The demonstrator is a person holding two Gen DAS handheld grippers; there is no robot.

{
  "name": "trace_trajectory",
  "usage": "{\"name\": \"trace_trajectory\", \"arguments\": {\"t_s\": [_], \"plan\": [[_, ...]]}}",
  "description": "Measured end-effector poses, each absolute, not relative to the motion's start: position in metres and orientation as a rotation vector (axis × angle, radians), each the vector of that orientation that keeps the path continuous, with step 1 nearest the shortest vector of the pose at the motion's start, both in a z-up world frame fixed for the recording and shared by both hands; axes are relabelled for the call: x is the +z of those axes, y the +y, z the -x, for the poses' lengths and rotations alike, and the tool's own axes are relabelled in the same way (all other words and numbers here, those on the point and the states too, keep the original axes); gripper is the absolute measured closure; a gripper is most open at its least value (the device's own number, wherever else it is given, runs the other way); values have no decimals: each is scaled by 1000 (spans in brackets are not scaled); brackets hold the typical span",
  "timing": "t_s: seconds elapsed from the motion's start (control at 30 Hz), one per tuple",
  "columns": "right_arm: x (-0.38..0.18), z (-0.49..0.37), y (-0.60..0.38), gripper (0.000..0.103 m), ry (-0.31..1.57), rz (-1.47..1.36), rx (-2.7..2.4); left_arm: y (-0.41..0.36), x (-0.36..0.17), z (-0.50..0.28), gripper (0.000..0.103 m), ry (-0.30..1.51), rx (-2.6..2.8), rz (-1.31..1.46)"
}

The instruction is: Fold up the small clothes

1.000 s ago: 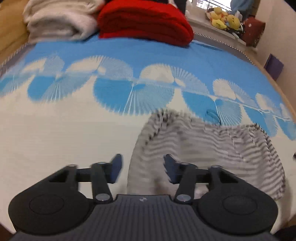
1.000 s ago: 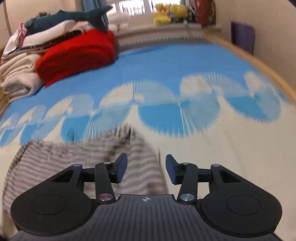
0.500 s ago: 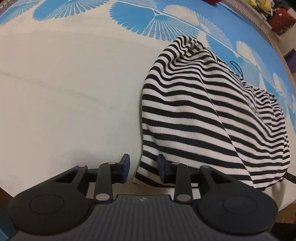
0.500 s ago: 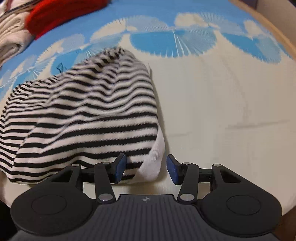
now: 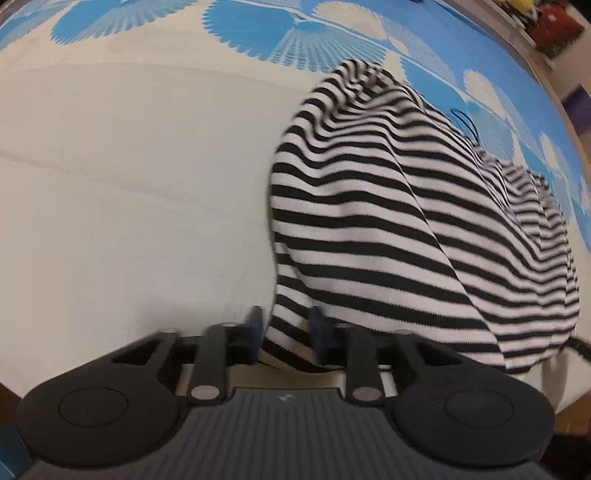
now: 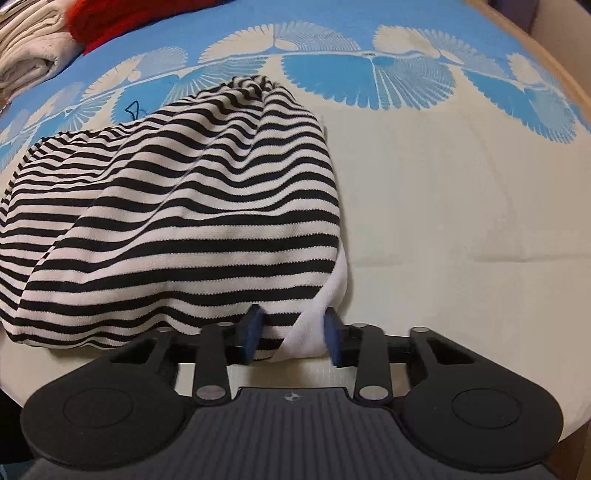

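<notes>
A black-and-white striped garment lies bunched on the bed; it also shows in the right wrist view. My left gripper sits at the garment's near left corner, with the striped hem between its blue pads, which are still apart. My right gripper sits at the near right corner, where a white lining edge and striped hem lie between its open pads. Whether either set of pads touches the cloth is unclear.
The bed cover is cream near me and blue with white fan patterns farther back. Folded cream towels and a red blanket lie at the far left. A wooden bed edge runs along the right.
Both grippers dropped from above the bed to the garment's near edge and pushed forward, so its corners now lie between the pads. The left pads have narrowed.
</notes>
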State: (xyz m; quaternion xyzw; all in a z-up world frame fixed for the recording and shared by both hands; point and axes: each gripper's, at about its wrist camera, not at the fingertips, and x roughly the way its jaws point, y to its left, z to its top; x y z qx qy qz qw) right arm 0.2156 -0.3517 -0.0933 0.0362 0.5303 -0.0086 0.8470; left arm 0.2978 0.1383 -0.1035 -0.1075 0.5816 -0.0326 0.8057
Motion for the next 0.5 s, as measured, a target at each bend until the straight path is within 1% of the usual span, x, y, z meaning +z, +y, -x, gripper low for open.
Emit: {"name": "trace_trajectory", "arguments": {"t_s": [0.03, 0.07, 0.1, 0.17, 0.27, 0.33, 0.37, 0.43, 0.5], "plan": [[-92, -214, -352, 80, 1115, -78, -19, 137, -103, -298, 103, 1241, -82, 219], [-90, -213, -354, 85, 1110, -89, -15, 136, -101, -298, 103, 1221, -76, 195], [-88, -211, -356, 94, 1100, -103, -12, 135, -96, -297, 103, 1186, -56, 154], [-79, -207, -363, 97, 1059, -129, -7, 141, -86, -293, 103, 1125, -24, 147], [-57, -196, -382, 97, 941, -215, -43, 153, -72, -283, 103, 1059, 10, 197], [-49, -189, -390, 98, 900, -230, -54, 154, -78, -284, 103, 1096, 66, 144], [-52, -190, -390, 98, 919, -196, -69, 154, -86, -287, 103, 1146, 88, 123], [-68, -194, -387, 98, 1024, -133, -107, 153, -98, -291, 103, 1216, 104, 101], [-85, -198, -383, 98, 1109, -101, -127, 150, -93, -291, 103, 1186, 96, 108]]}}
